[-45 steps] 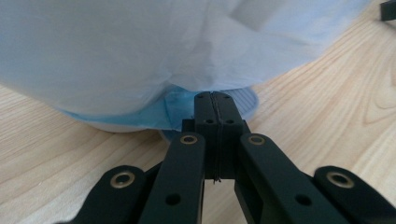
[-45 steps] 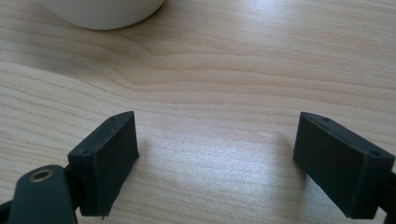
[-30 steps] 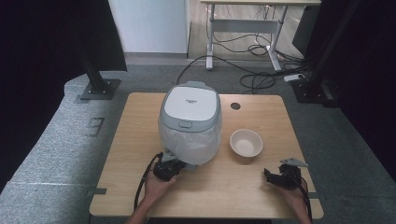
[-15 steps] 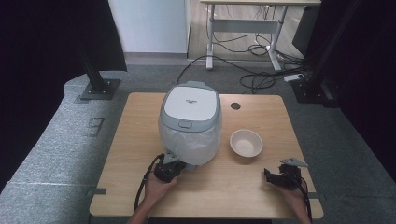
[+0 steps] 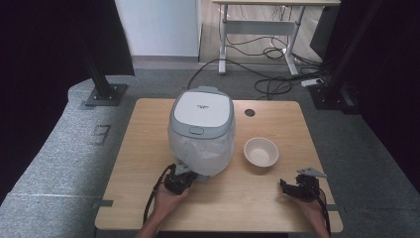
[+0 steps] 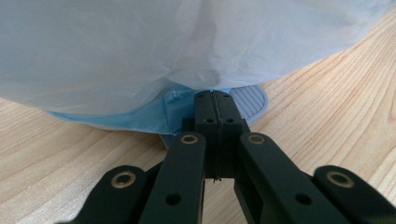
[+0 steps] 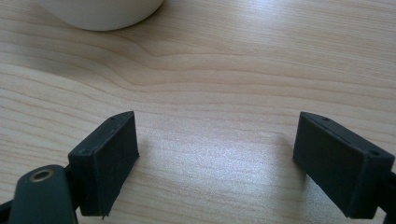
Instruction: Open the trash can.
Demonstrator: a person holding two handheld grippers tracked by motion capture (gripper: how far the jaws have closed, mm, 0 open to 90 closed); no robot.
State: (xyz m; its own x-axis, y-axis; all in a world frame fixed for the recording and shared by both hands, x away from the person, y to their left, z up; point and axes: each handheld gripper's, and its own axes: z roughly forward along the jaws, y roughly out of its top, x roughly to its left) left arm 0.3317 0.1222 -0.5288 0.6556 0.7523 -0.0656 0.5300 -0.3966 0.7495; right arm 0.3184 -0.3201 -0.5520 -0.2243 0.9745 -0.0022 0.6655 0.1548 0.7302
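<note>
A white and grey rice cooker (image 5: 202, 111) stands at the middle of the wooden table (image 5: 143, 148), its lower body wrapped in a clear plastic bag (image 5: 200, 151). My left gripper (image 5: 190, 174) lies on the table at the cooker's front base, shut. In the left gripper view its tips (image 6: 212, 95) meet right under the hanging white film (image 6: 140, 46), beside a blue film edge (image 6: 140, 116) and a grey ridged tab (image 6: 250, 100); whether film is pinched I cannot tell. My right gripper (image 5: 285, 186) rests open near the front right (image 7: 217, 140), with bare wood between its pads.
A cream bowl (image 5: 261, 151) sits to the right of the cooker, just beyond the right gripper (image 7: 100, 11). A round cable hole (image 5: 249, 112) is at the table's back. Cables (image 5: 270, 84) and a desk frame (image 5: 257, 25) lie on the floor beyond.
</note>
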